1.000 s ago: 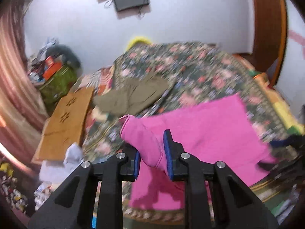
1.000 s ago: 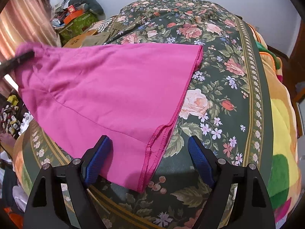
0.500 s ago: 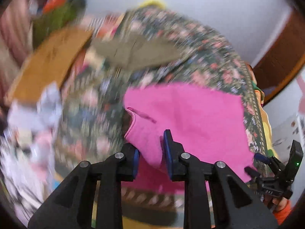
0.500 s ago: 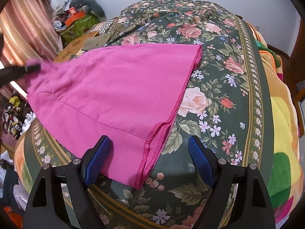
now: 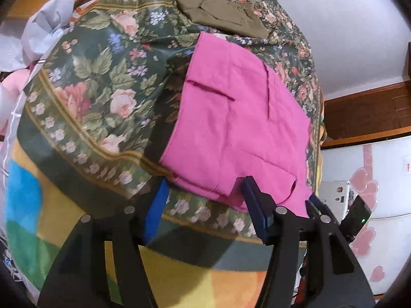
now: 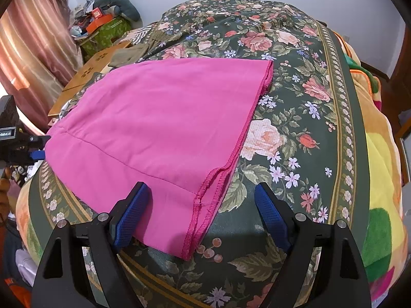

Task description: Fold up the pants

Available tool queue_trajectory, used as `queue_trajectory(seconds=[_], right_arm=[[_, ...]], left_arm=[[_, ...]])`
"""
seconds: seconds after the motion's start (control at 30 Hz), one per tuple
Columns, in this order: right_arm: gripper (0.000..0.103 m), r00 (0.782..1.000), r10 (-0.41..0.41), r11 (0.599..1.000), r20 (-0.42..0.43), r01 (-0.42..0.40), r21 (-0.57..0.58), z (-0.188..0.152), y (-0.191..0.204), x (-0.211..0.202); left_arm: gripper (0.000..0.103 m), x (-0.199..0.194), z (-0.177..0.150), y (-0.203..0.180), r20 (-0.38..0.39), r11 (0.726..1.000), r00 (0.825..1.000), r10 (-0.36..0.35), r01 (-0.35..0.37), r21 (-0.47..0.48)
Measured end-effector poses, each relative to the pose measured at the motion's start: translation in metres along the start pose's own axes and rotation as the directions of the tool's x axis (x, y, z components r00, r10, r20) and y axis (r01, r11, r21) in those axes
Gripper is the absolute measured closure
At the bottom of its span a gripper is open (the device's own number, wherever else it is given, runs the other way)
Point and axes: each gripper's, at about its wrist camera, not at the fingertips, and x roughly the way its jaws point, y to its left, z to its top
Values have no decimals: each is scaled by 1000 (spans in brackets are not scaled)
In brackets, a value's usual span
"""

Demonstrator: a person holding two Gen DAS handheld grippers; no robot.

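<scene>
The pink pants [image 6: 159, 128] lie flat on the bed [image 6: 321, 128], folded lengthwise, with further folds apparently left. The left gripper [image 5: 205, 210] is opening at the waist end, pinching nothing; the right gripper [image 6: 200, 213] is spread over the hem.

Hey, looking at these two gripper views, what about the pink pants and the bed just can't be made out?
- Pink pants, right wrist view: near hem corner hidden behind the right gripper finger.
- Pink pants, left wrist view: near edge cut by the left gripper, jaws opening.
- Olive garment, left wrist view: cut off by the top edge.
- Floral bedspread: under the pants, hidden.
</scene>
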Motion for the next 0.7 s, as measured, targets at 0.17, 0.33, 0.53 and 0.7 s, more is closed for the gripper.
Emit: queue_trajectory(seconds=[0.17,0.33,0.53,0.7], right_arm=[[21,1000,4,1000,2,-4,-3,0,0,0],[20,1000,5,1000,4,-5,-4,0,0,0],[20,1000,7,1000,10,-7,-3,-1,-1,1],[20,1000,6,1000,16,-6,0,-1,-1,1]], left_arm=[[47,5,9,-8,12,999,999,-39,40,-10],[78,6,16,-13,59,999,998,34,-36,30],[87,-6,10,-46,200,961,963,181,-216,173],[90,-19,-10,-111,415,812,866,280,-444,379]])
